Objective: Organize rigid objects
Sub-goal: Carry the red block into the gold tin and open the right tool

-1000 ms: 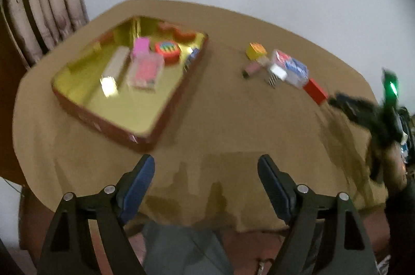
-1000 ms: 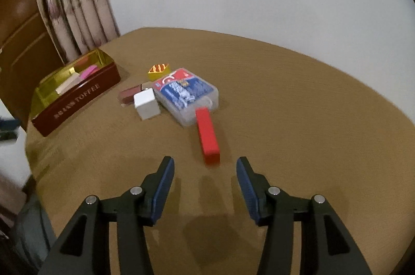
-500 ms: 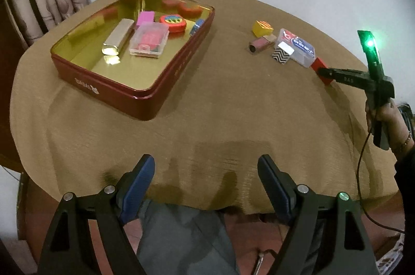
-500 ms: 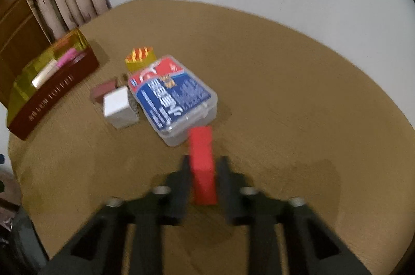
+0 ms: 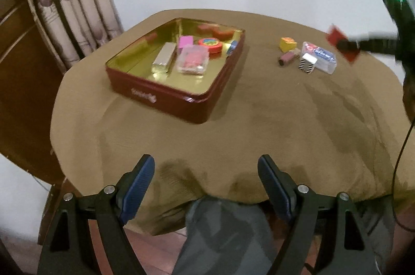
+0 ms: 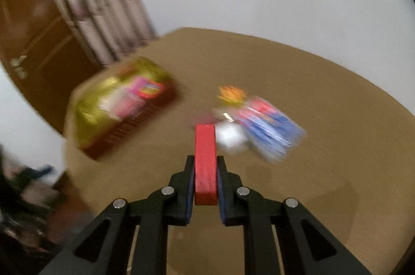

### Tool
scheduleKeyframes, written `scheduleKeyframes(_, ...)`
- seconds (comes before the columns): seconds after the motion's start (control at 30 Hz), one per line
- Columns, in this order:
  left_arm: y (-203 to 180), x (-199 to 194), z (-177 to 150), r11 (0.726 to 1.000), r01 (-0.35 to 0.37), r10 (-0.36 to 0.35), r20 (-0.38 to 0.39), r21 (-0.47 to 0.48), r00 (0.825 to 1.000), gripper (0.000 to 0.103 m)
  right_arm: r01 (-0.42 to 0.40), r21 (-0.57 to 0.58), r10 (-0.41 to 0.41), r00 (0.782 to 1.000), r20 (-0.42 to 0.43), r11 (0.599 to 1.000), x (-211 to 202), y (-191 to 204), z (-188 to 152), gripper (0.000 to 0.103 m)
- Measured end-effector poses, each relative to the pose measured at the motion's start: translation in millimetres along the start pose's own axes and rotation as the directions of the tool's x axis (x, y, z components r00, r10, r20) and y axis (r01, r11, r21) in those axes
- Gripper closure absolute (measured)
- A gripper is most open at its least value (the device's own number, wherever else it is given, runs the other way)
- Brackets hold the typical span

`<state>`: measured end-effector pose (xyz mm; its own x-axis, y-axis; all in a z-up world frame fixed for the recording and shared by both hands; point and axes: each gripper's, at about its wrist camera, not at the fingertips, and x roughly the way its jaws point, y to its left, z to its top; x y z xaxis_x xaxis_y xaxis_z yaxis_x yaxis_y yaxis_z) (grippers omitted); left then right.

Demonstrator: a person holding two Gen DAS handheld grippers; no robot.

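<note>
The red block (image 6: pixel 205 166) sits clamped lengthwise between the fingers of the right gripper (image 6: pixel 205 171), low in the centre of the right wrist view, lifted clear of the table (image 6: pixel 324 98) and reaching well past the fingertips. In the left wrist view it shows as a red smear (image 5: pixel 342 45) at the upper right. Because only its rear half is pinched, a fast swing could pivot it or let it slip; a low carry could also clip the rim of the tin (image 5: pixel 207 93), centre left, which already holds several small items. The left gripper (image 5: pixel 206 187) hangs with fingers spread and empty at the bottom of its frame. Motion blur smears the right view, so the yellow cube (image 5: pixel 287 43), the clear case (image 5: pixel 320 60) and their neighbours are hard to separate there
</note>
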<state>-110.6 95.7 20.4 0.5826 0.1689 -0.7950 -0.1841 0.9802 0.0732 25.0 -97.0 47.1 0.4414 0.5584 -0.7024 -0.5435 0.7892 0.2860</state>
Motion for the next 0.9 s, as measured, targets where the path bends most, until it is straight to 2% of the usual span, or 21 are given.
scheduleKeyframes(0.13,14.6,-1.1,-3.2,1.0,-0.017,0.017,0.007,-0.026,1.0,0.025,-0.123,-0.006,0.123,0.992,-0.017,0.992,40.0,58.6,47.2,0.088)
scheduleKeyframes(0.3,33.0,-4.2,-5.5,0.999,-0.016,0.017,0.019,-0.051,1.0,0.025,-0.149,0.121,0.157,0.985,-0.064,0.981,97.5,81.6,80.3,0.088)
scheduleKeyframes(0.5,42.2,-2.3,-4.6,0.998,0.013,-0.011,0.028,-0.059,1.0,0.025,-0.052,0.21,0.072,0.993,-0.089,0.976,157.3,103.5,89.7,0.088)
scheduleKeyframes(0.7,51.9,0.3,-4.1,0.993,0.057,-0.057,0.01,-0.1,0.998,0.025,0.052,0.292,-0.012,0.991,-0.136,0.955,176.9,97.0,77.2,0.088)
scheduleKeyframes(0.9,52.9,4.3,-6.6,0.993,0.058,-0.059,-0.01,-0.107,0.998,0.024,0.106,0.309,-0.056,0.984,-0.167,0.945,190.2,95.5,68.3,0.086)
